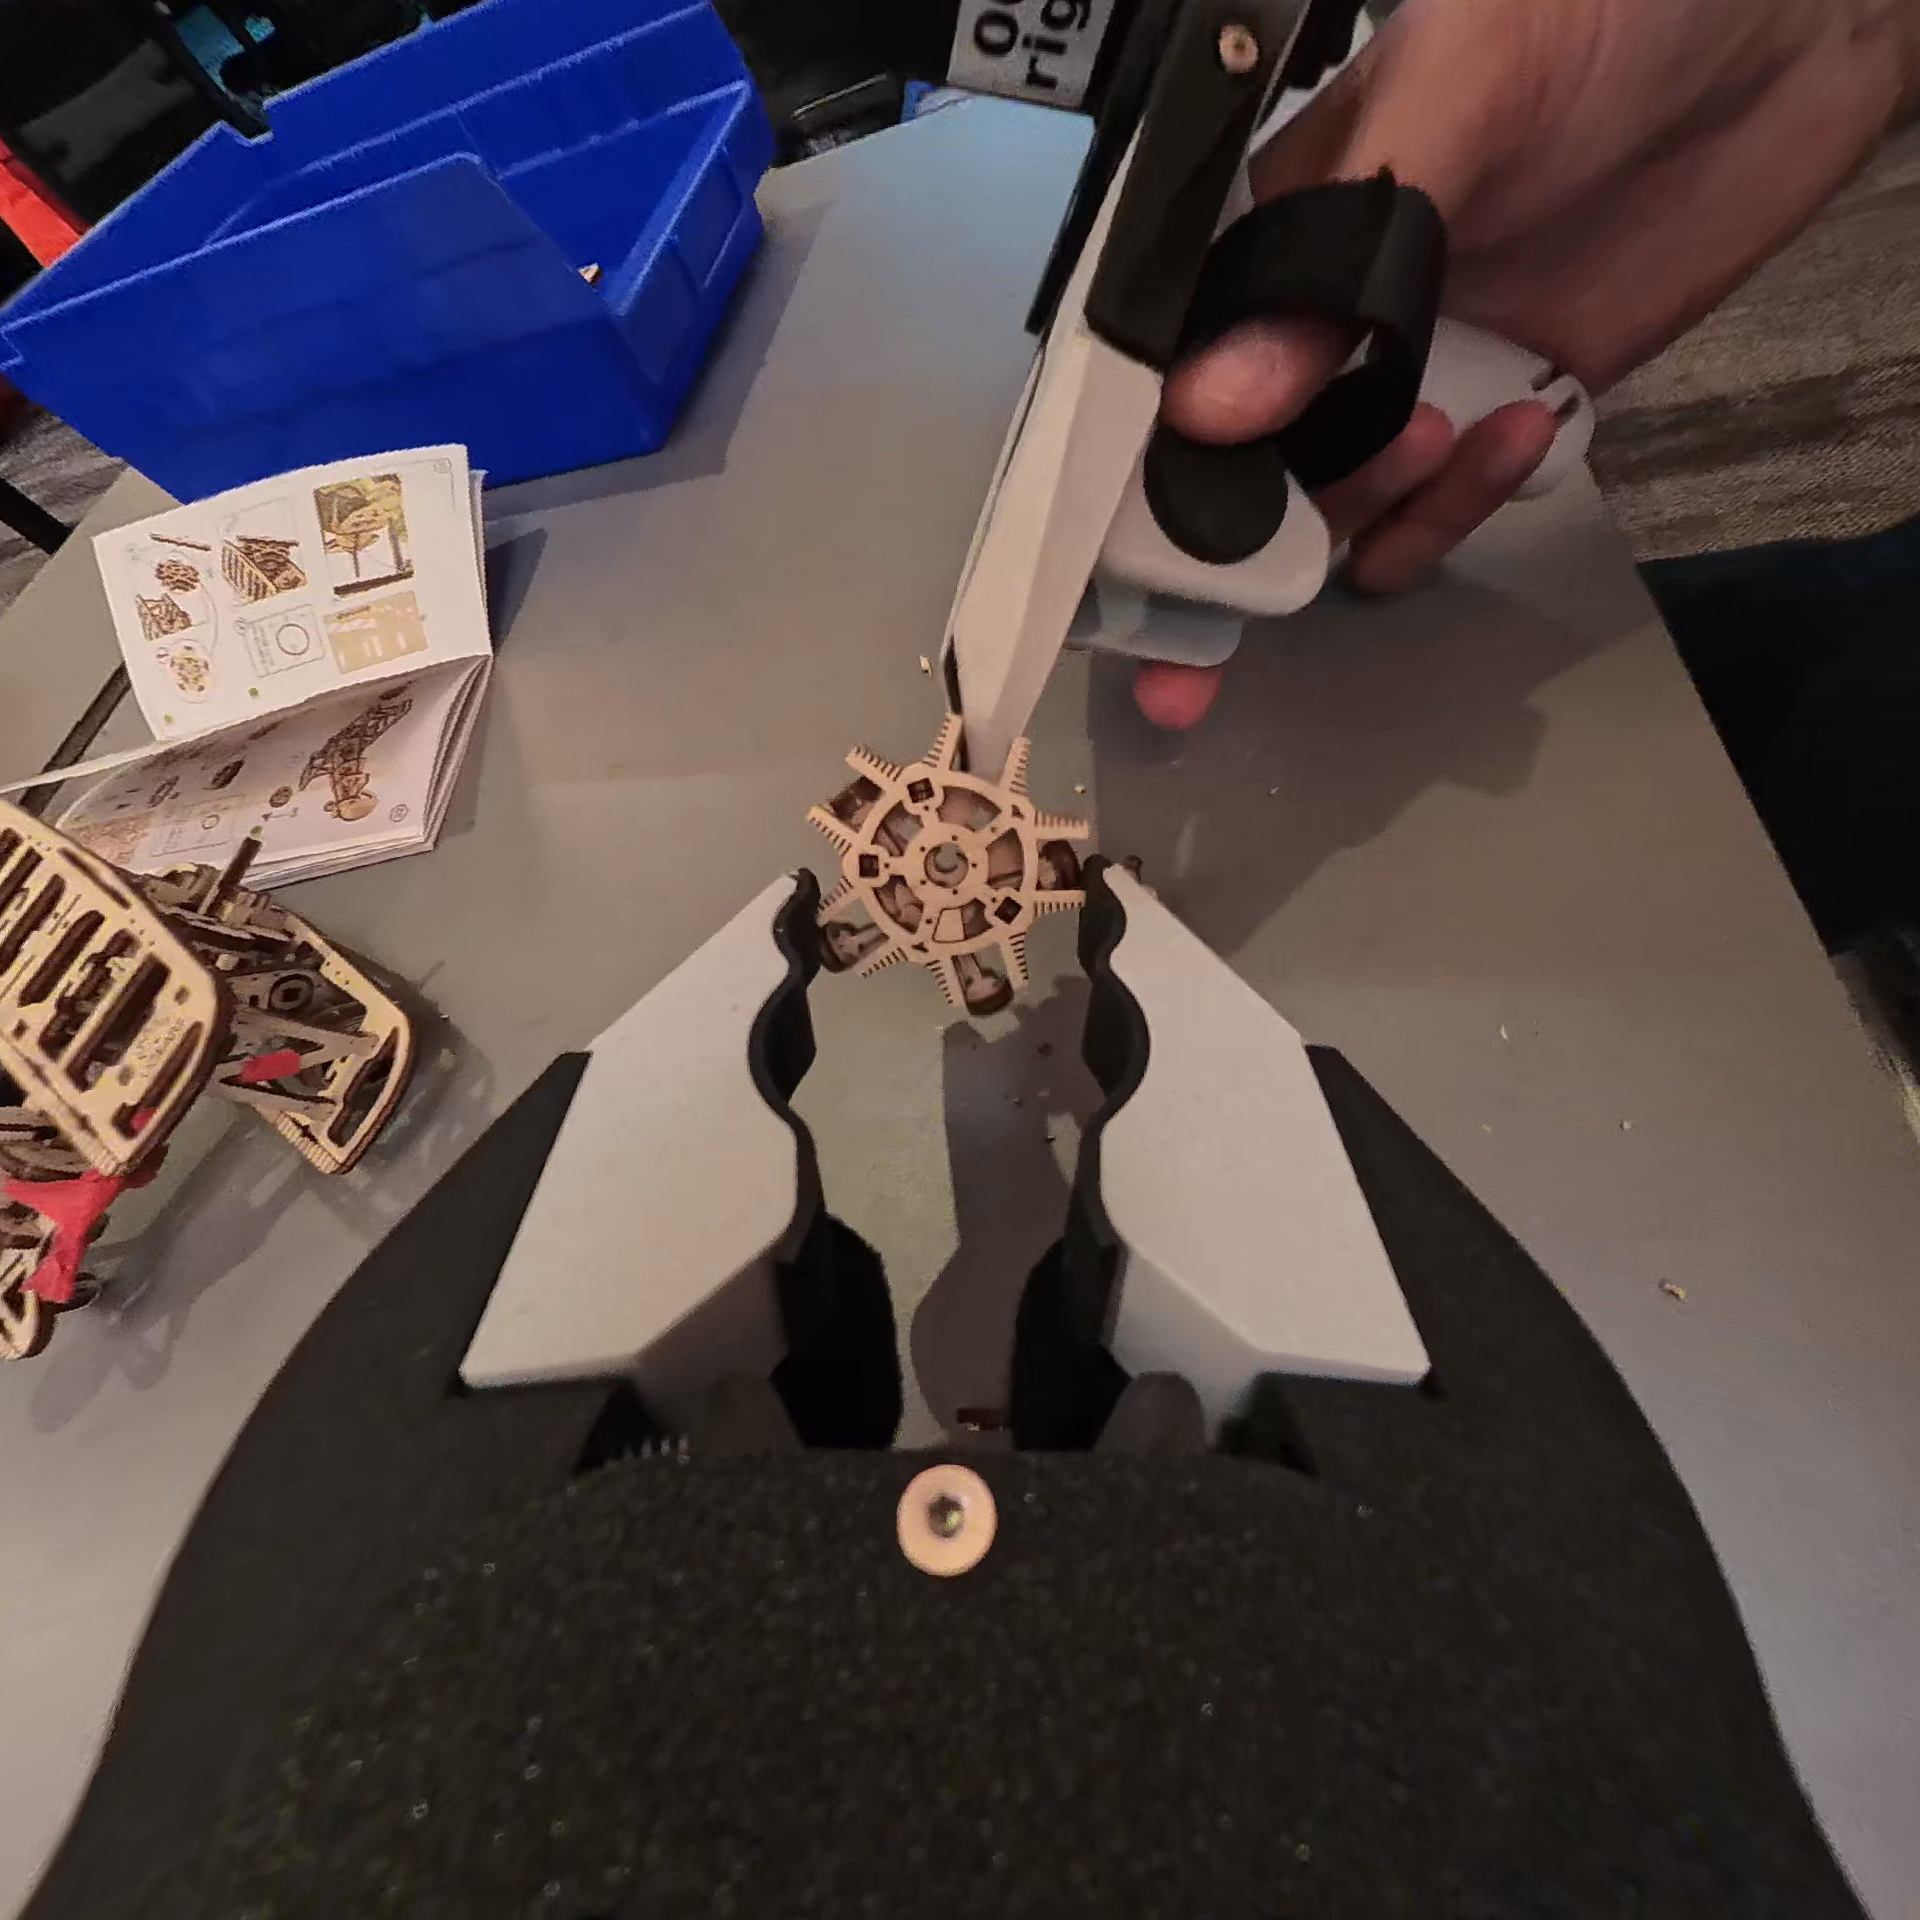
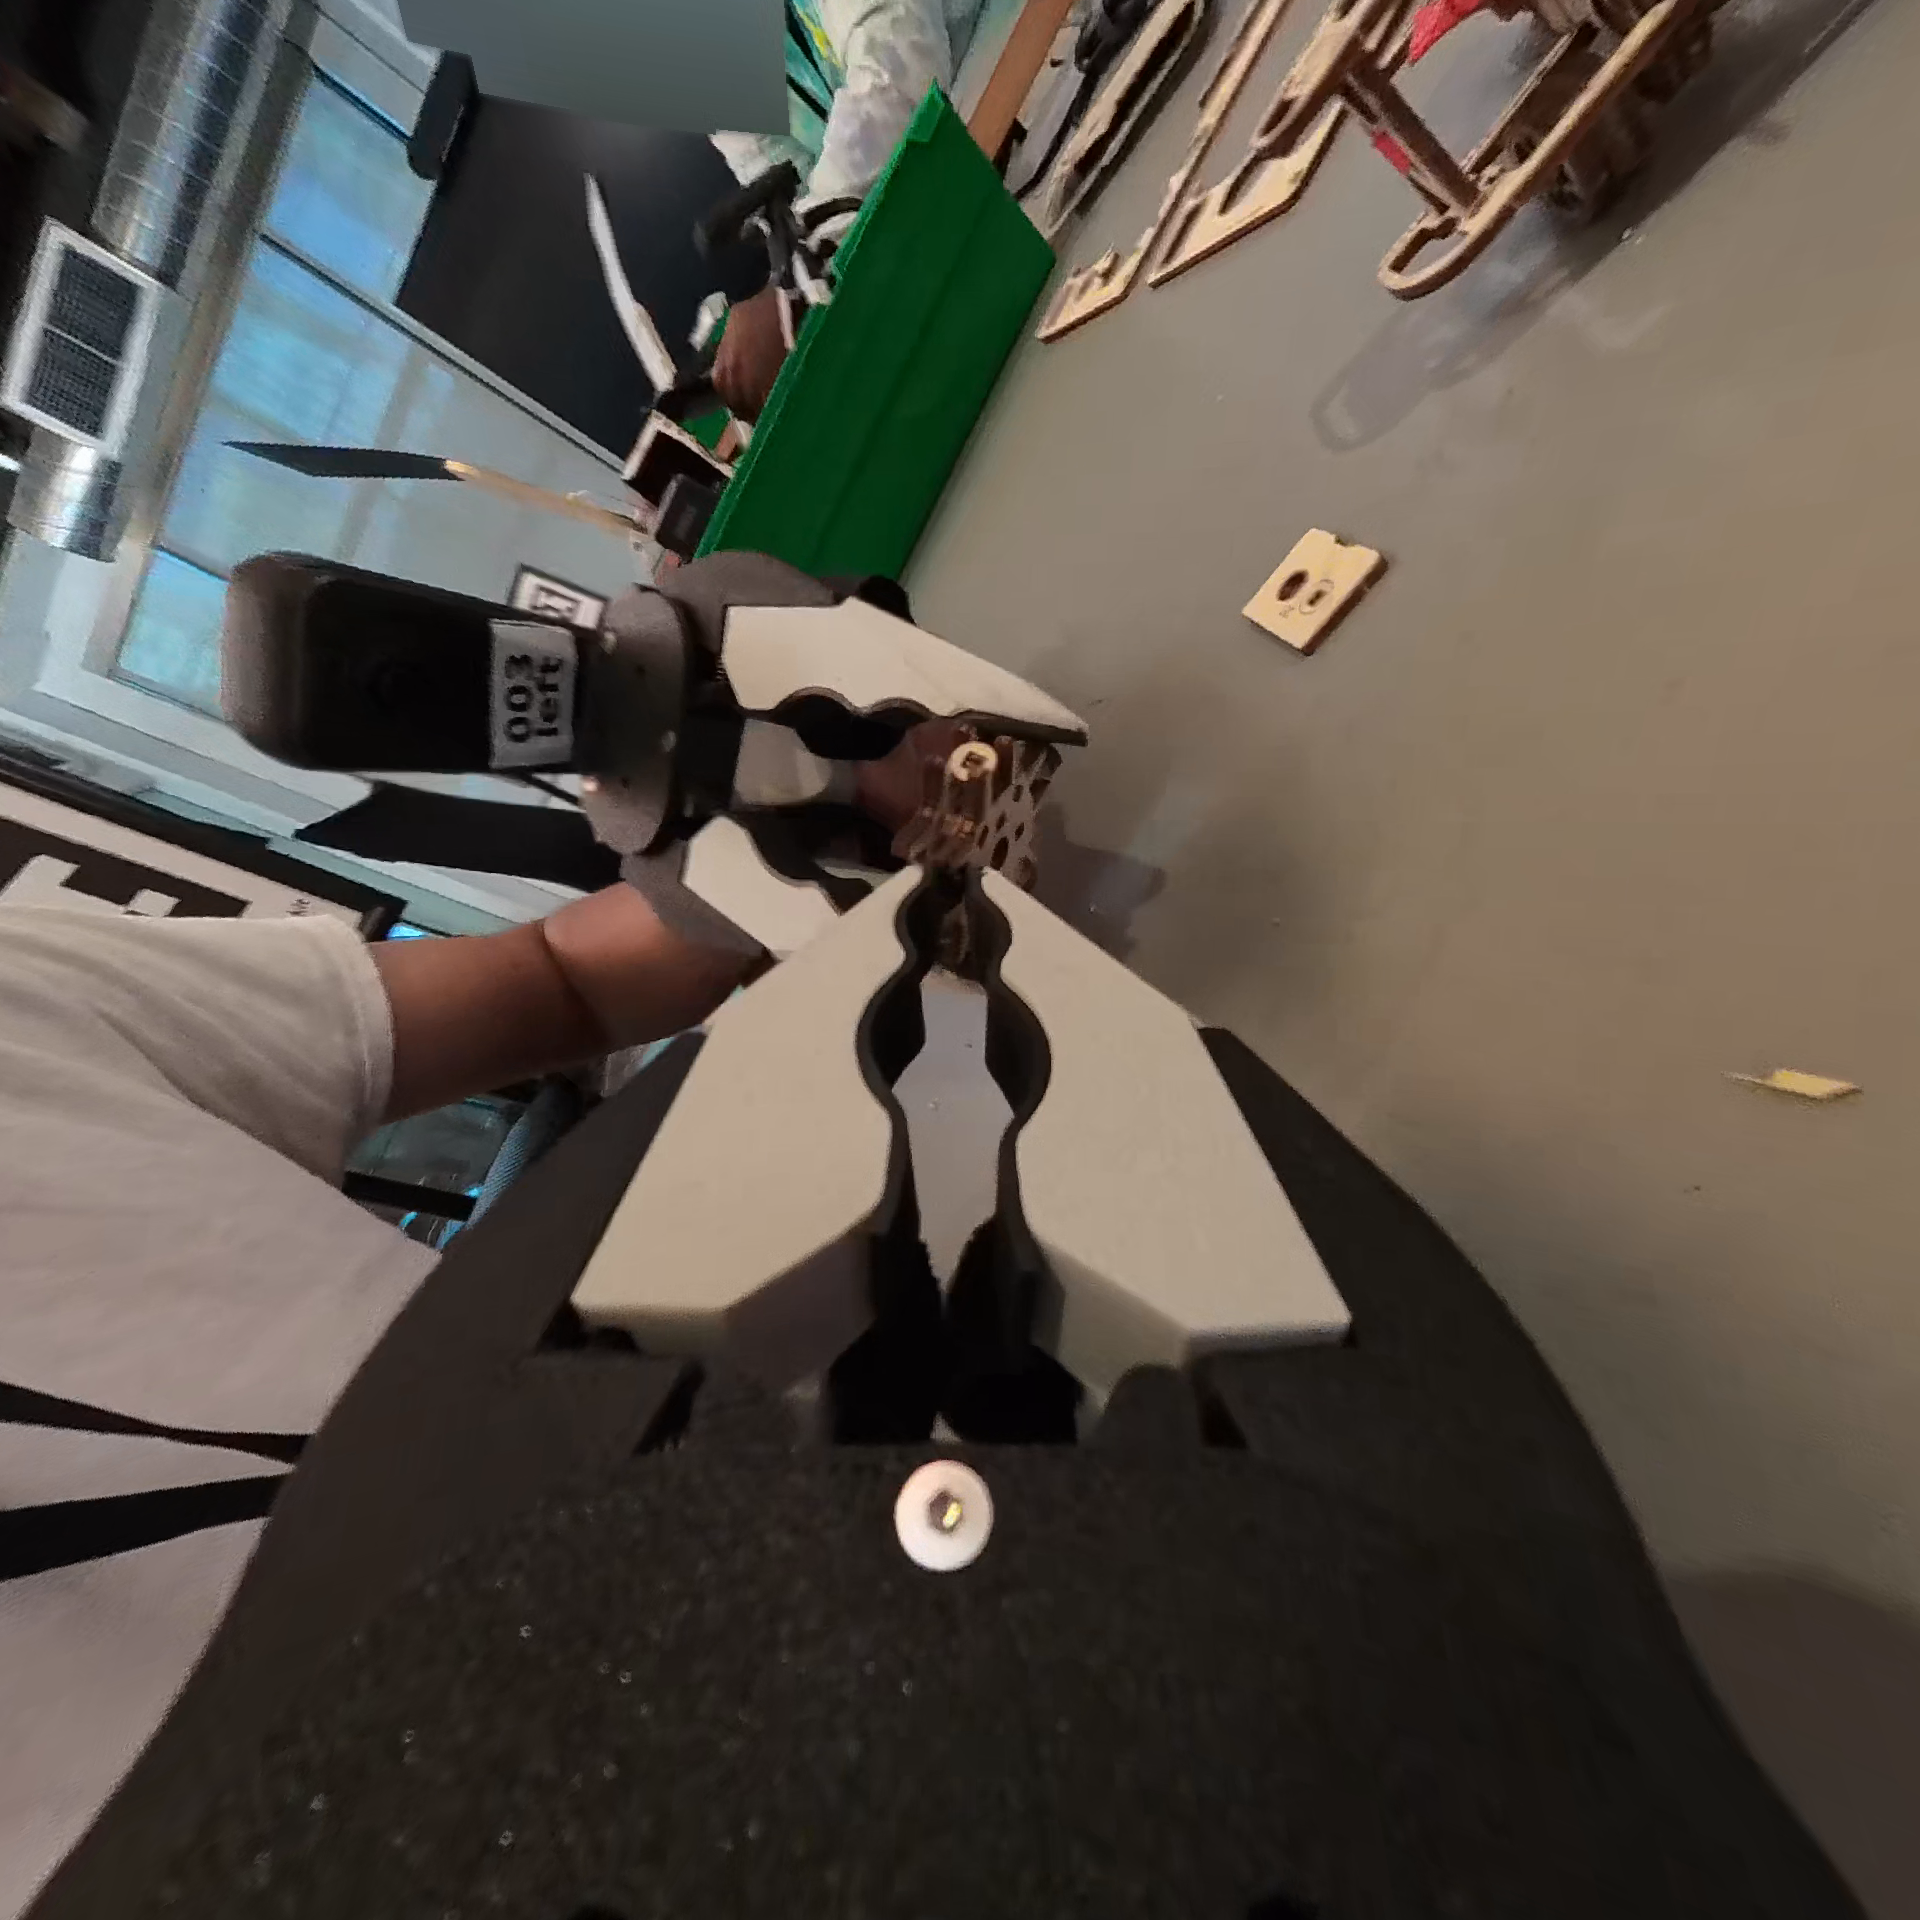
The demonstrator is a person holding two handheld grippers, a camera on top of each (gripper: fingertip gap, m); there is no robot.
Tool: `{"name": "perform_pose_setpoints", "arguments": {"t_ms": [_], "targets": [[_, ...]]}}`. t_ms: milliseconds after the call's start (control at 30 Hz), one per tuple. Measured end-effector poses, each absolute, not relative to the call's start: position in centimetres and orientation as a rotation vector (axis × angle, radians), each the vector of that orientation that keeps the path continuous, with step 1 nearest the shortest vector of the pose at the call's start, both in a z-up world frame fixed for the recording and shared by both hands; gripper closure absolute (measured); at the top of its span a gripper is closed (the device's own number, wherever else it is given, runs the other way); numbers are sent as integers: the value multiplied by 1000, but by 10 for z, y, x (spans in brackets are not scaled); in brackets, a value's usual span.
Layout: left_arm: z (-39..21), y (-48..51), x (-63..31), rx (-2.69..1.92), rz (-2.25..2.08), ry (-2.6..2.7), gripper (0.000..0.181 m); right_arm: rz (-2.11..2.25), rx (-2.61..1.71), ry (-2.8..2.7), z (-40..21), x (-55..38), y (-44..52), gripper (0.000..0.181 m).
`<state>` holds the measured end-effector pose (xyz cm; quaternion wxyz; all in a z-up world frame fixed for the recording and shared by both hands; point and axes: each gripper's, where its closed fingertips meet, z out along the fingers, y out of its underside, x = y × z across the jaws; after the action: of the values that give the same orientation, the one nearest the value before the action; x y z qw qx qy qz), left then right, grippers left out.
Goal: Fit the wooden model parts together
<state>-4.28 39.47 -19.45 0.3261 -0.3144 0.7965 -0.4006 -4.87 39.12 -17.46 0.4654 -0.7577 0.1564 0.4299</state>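
Round pale laser-cut wooden gear hub with comb-toothed spokes hangs just above the grey counter, right gripper pinching its far rim, left gripper jaws open straddling its near edge

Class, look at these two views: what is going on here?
A person holding two handheld grippers is working on a round, toothed wooden part above a grey table. The right gripper pinches its upper edge; the left gripper brackets it with jaws apart. A half-built wooden model, an instruction booklet and a blue bin sit nearby.
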Motion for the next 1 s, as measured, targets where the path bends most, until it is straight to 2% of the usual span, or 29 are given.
{"name": "perform_pose_setpoints", "arguments": {"t_ms": [133, 233, 333, 400, 467, 500, 667, 733, 800, 933, 1000], "targets": [[-203, 400, -36, -865, -957, 2087, 132, 874, -1982, 363, -185, -41, 393, 181], [-201, 399, -35, -812, -893, 2045, 116, 779, -2004, 296, -178, -43, 398, 181], [-203, 398, -34, -806, -867, 2050, 117, 735, -2032, 260, -179, -46, 398, 181], [-201, 397, -35, -814, -912, 2051, 131, 762, -2048, 268, -183, -48, 396, 181], [-200, 394, -38, -796, -935, 2071, 160, 797, -2050, 284, -186, -49, 395, 181], [-197, 393, -39, -773, -936, 2055, 164, 784, -2069, 285, -191, -47, 394, 181], [-202, 395, -40, -784, -924, 2070, 134, 728, -2063, 313, -195, -25, 387, 181], [-207, 397, -39, -837, -922, 2101, 114, 687, -2074, 231, -199, -23, 384, 181], [-211, 395, -40, -875, -954, 2142, 114, 569, -2105, 37, -203, -28, 382, 177], [-221, 393, -41, -1011, -1048, 2266, 101, 423, -2126, -207, -207, -30, 382, 164], [-232, 391, -45, -1056, -1046, 2368, 107, 454, -2155, -244, -212, -35, 380, 164]]}}
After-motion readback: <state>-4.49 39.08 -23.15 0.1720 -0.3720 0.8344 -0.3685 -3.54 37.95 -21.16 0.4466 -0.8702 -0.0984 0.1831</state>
